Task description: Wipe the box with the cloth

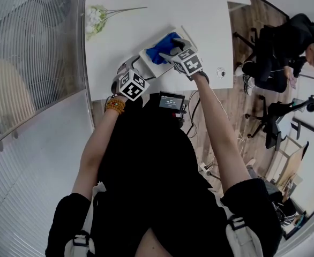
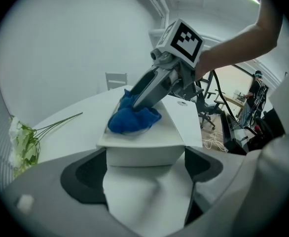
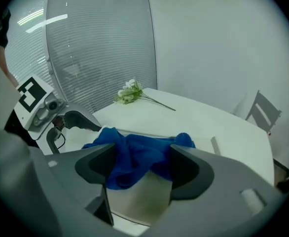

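Blue cloth [image 3: 134, 157] is seen bunched on the top face of the white box [image 2: 139, 154], which stands near the front edge of the bench [image 1: 200, 15], just before the person. The right tongs [image 3: 143, 163] are spread wide, with the cloth lying loose between them and nothing pinched; a fresh hold on the cloth is judged to be needed before any wiping stroke. The left tongs [image 2: 144, 174] are closed on the box's near end, apparently so that it is kept from sliding under the wiping. Little margin is left on the near side, where the bench edge lies close. Open bench is offered beyond the box and to both sides, and the flowers [image 1: 95, 19] lie well apart at the far left corner.
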